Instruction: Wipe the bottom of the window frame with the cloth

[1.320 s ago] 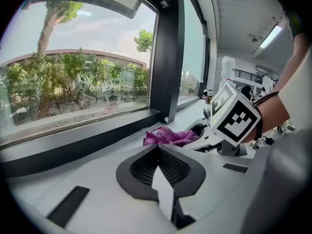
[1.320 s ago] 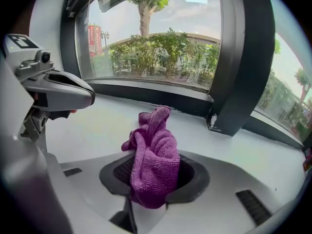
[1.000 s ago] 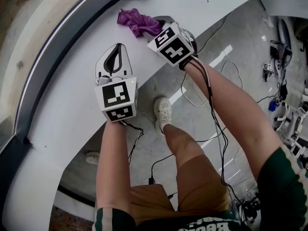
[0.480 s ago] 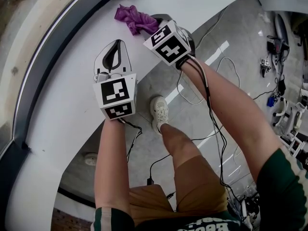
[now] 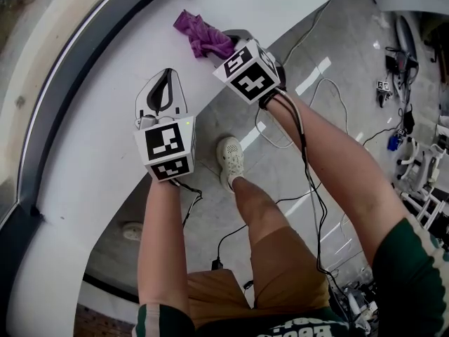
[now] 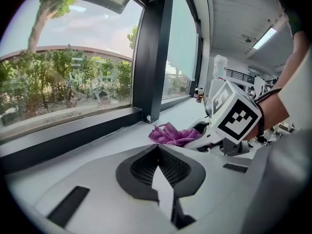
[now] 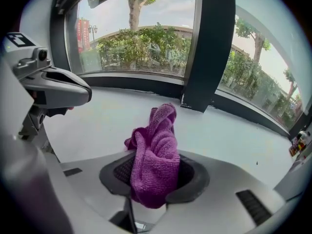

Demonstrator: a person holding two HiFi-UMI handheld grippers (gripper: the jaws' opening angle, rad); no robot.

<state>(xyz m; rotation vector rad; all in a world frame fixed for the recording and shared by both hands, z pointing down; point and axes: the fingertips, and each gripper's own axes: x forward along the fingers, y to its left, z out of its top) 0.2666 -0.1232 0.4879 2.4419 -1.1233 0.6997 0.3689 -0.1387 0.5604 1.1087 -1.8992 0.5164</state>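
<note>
I see a purple terry cloth (image 7: 155, 155), nubbly and matt. The white sill (image 7: 97, 126) looks smooth, the dark window frame (image 7: 212, 48) dull.

The curved white window sill (image 5: 84, 167) was bare left of the left gripper (image 5: 163, 90), and between that gripper and the dark bottom rail of the window frame (image 5: 70, 76) on the far side. To the right, the right gripper (image 5: 228, 41) blocked the way, a crumpled purple microfibre cloth (image 5: 203, 34) clamped in its jaws. Beyond the cloth a dark upright frame post (image 7: 212, 48) stood at the sill's far edge, with open sill on either side.
</note>
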